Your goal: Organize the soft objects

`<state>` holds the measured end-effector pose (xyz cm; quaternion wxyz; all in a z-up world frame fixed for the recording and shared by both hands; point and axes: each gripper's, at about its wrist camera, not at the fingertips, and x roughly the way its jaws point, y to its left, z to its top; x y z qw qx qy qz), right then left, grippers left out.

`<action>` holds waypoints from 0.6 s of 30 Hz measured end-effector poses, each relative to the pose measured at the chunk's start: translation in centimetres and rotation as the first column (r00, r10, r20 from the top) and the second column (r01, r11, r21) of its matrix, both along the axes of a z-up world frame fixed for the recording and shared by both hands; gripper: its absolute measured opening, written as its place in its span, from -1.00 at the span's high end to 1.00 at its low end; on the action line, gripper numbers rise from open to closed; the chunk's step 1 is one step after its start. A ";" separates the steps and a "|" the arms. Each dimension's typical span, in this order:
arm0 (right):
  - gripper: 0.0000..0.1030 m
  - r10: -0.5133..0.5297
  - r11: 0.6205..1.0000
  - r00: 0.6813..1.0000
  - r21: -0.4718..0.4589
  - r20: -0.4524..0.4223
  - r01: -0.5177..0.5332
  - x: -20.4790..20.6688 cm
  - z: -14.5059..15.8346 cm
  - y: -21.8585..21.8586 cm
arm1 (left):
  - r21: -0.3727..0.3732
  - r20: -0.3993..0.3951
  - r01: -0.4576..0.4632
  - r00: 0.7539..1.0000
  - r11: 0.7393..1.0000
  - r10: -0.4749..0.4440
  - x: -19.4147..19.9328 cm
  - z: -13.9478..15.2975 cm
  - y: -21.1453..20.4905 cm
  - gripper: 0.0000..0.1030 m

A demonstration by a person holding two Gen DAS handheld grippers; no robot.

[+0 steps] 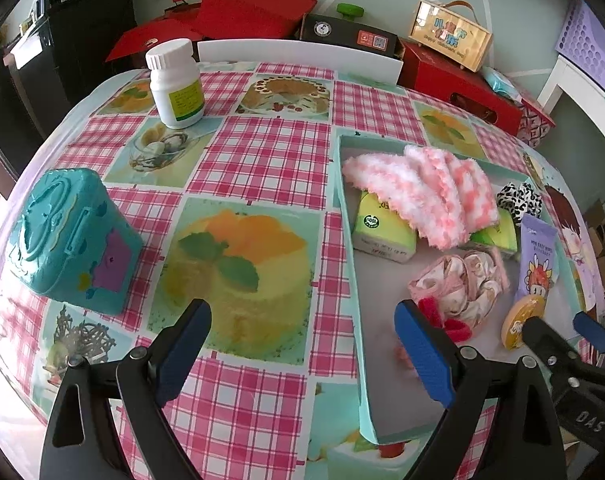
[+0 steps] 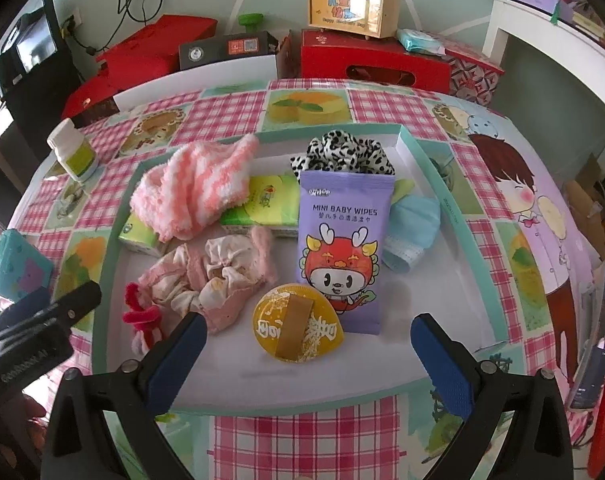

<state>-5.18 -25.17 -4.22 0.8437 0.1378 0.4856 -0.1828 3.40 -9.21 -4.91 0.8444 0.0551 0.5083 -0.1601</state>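
Note:
A shallow teal-rimmed tray holds fluffy pink-and-white socks, green tissue packs, floral pink scrunchies, a red hair tie, a black-and-white scrunchie, purple baby wipes, a blue face mask and a round yellow packet. My left gripper is open over the tray's left rim, holding nothing. My right gripper is open above the tray's near edge, the yellow packet just ahead of it.
On the checked tablecloth left of the tray stand a teal toy case and a white pill bottle. Red boxes and a wooden carry box line the table's far side.

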 end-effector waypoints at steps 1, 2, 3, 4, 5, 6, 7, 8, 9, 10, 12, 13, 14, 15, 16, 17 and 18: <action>-1.00 -0.001 1.000 1.000 0.001 0.003 0.001 0.0 0.2 0.0 | 0.003 -0.001 0.002 1.000 1.000 -0.002 0.0 0.0 0.0 -0.81; -1.00 -0.001 1.000 1.000 0.002 0.009 0.001 -0.2 0.5 0.2 | 0.009 -0.001 0.003 1.000 1.000 -0.003 -0.1 0.1 0.1 -0.81; -1.00 -0.001 1.000 1.000 0.002 0.012 0.001 -0.3 0.6 0.3 | 0.013 -0.001 0.004 1.000 1.000 -0.004 -0.2 0.2 0.1 -0.81; -1.00 0.001 1.000 1.000 0.003 0.015 -0.001 -0.4 0.8 0.4 | 0.016 0.002 0.005 1.000 1.000 -0.005 -0.3 0.3 0.3 -0.81; -1.00 0.003 1.000 1.000 0.002 0.015 -0.004 -0.6 0.9 0.6 | 0.015 0.006 0.006 1.000 1.000 -0.006 -0.4 0.5 0.4 -0.81; -1.00 0.008 1.000 1.000 -0.001 0.013 -0.008 -0.7 0.9 0.8 | 0.014 0.010 0.006 1.000 1.000 -0.006 -0.5 0.7 0.6 -0.81; -1.00 0.011 1.000 1.000 -0.004 0.009 -0.011 -0.8 1.0 1.1 | 0.012 0.011 0.007 1.000 1.000 -0.007 -0.6 0.9 0.8 -0.81; -1.00 0.015 1.000 1.000 -0.005 0.006 -0.015 -1.1 1.1 1.4 | 0.010 0.010 0.007 1.000 1.000 -0.007 -0.7 1.0 1.0 -0.81; -1.00 0.018 1.000 1.000 -0.005 0.005 -0.018 -1.2 1.1 1.5 | 0.007 0.008 0.006 1.000 1.000 -0.006 -0.8 1.1 1.3 -0.81; -1.00 0.020 1.000 1.000 -0.004 0.003 -0.020 -1.3 1.2 1.7 | 0.004 0.003 0.005 1.000 1.000 -0.005 -0.9 1.2 1.5 -0.81; -1.00 0.022 1.000 1.000 -0.005 -0.001 -0.022 -1.6 1.3 2.1 | 0.004 -0.007 0.005 1.000 1.000 -0.005 -1.1 1.2 2.0 -0.81; -1.00 0.022 1.000 1.000 -0.005 -0.003 -0.022 -1.8 1.4 2.3 | 0.009 -0.013 0.006 1.000 1.000 -0.006 -1.3 1.2 2.2 -0.81; -1.00 0.021 1.000 1.000 -0.003 -0.004 -0.021 -1.9 1.5 2.4 | 0.012 -0.018 0.010 1.000 1.000 -0.009 -1.4 1.3 2.4 -0.81; -1.00 0.022 1.000 1.000 -0.002 -0.004 -0.022 -2.1 1.6 2.5 | 0.013 -0.025 0.011 1.000 1.000 -0.011 -1.5 1.3 2.5 -0.81; -1.00 0.023 1.000 1.000 -0.002 -0.003 -0.023 -2.2 1.7 2.6 | 0.013 -0.034 0.013 0.999 1.000 -0.012 -1.5 1.3 2.7 -0.81; -1.00 0.027 1.000 1.000 -0.002 -0.001 -0.027 -2.3 1.9 2.9 | 0.011 -0.040 0.013 0.999 1.000 -0.013 -1.6 1.4 2.9 -0.81; -1.00 0.030 1.000 1.000 -0.003 0.000 -0.030 -2.4 1.9 3.0 | 0.008 -0.042 0.014 0.999 1.000 -0.014 -1.7 1.5 3.1 -0.81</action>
